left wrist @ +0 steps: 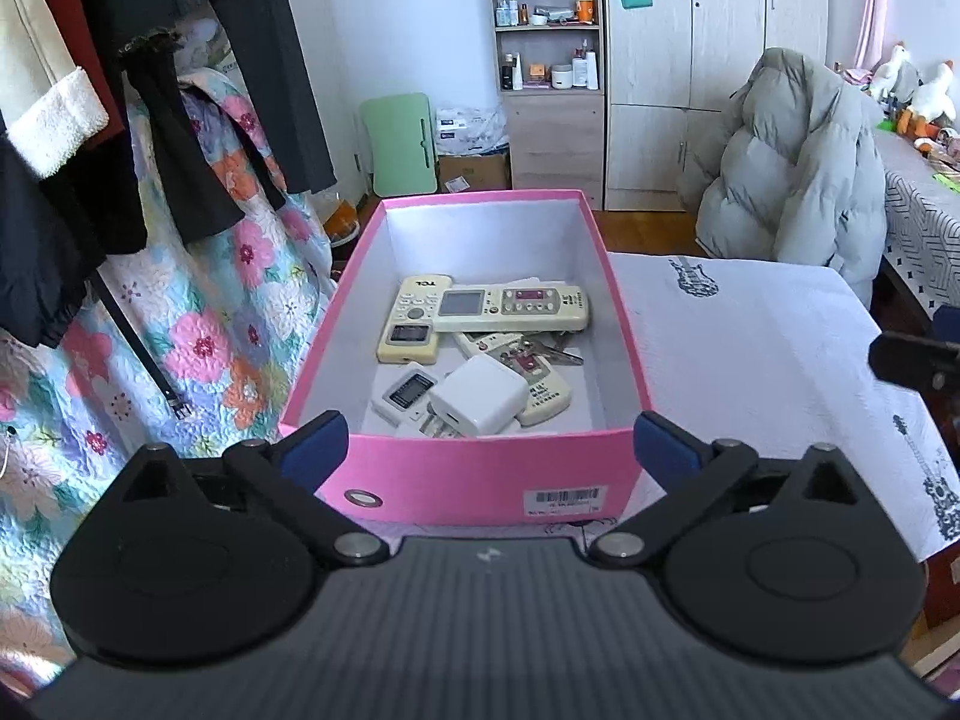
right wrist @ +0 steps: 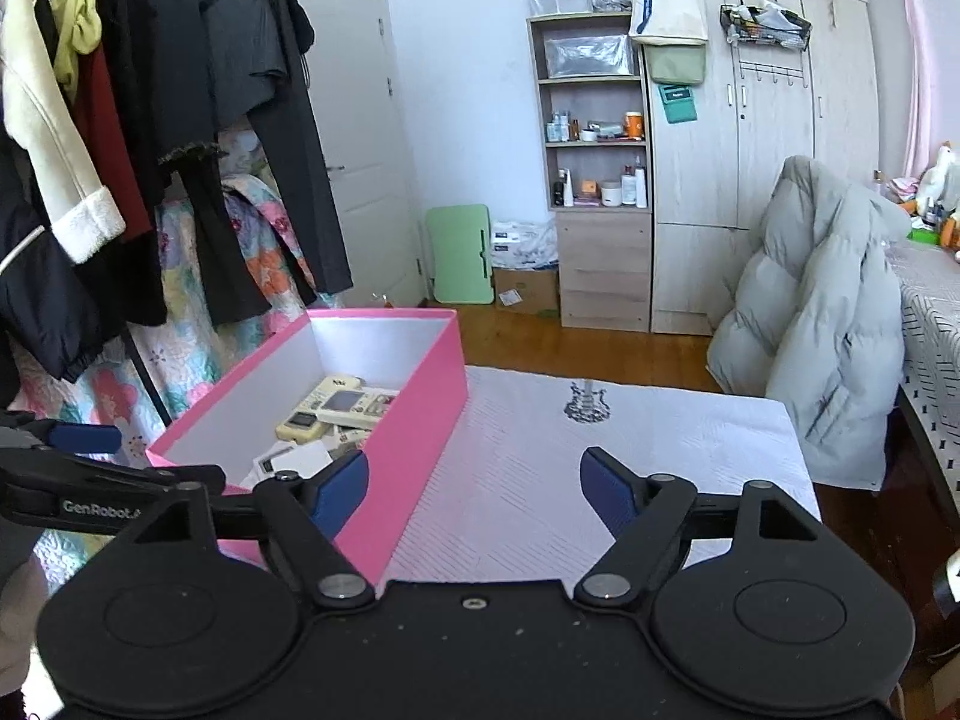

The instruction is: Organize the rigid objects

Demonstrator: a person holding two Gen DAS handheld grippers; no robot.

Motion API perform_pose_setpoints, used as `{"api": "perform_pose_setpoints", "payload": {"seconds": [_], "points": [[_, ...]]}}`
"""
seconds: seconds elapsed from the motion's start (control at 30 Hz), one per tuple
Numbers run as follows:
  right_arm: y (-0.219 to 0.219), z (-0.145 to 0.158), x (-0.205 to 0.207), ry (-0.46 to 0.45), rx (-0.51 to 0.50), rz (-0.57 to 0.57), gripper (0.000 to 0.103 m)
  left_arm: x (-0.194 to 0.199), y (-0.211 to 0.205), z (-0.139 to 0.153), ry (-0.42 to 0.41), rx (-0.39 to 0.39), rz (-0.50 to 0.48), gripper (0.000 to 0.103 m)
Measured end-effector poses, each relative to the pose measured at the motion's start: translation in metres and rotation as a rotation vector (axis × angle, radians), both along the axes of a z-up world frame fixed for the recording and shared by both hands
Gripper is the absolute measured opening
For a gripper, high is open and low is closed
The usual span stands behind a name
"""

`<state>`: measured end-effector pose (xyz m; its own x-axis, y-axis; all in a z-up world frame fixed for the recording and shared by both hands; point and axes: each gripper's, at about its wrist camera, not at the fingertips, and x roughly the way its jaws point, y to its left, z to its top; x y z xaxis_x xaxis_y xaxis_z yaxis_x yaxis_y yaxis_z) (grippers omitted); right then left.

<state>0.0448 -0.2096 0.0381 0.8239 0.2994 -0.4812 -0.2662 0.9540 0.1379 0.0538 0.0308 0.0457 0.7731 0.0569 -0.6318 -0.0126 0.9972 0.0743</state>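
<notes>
On my left wrist view, my left gripper spreads wide at the near end of the pink box, which holds the remotes and white charger. On my right view, the right gripper is parted, empty, just right of the box.

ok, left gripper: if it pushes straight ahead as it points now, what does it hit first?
Most likely the near end wall of the pink box, the side with the barcode label. The left gripper is open, fingers straddling that wall's width. Depth is unclear, so the gap can't be judged.
</notes>
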Motion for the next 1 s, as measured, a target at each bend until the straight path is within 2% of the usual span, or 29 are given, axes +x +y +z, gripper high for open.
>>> {"api": "perform_pose_setpoints", "payload": {"seconds": [0.17, 0.23, 0.33, 0.47, 0.73, 0.87, 1.0], "points": [[-0.001, -0.002, -0.003, 0.015, -0.029, -0.024, 0.084, -0.001, 0.0, -0.002, 0.028, -0.013, 0.027, 0.103], [-0.003, -0.003, -0.004, 0.019, -0.03, -0.041, 0.094, -0.001, -0.001, -0.003, 0.039, -0.005, 0.034, 0.103], [-0.005, -0.002, -0.005, 0.038, -0.029, -0.092, 0.099, -0.002, -0.002, -0.005, 0.046, -0.005, 0.034, 0.103], [-0.003, -0.003, -0.003, 0.085, -0.068, -0.152, 0.099, -0.002, -0.004, -0.006, 0.057, -0.006, 0.036, 0.103], [-0.008, -0.005, -0.005, 0.13, -0.059, -0.175, 0.1, -0.005, -0.004, -0.008, 0.047, 0.006, 0.051, 0.103], [-0.005, -0.005, -0.01, 0.113, -0.114, -0.202, 0.1, -0.008, -0.007, -0.008, 0.042, 0.015, 0.052, 0.103], [-0.006, -0.007, -0.01, 0.119, -0.118, -0.191, 0.099, -0.009, -0.01, -0.009, 0.039, 0.026, 0.057, 0.103]]}}
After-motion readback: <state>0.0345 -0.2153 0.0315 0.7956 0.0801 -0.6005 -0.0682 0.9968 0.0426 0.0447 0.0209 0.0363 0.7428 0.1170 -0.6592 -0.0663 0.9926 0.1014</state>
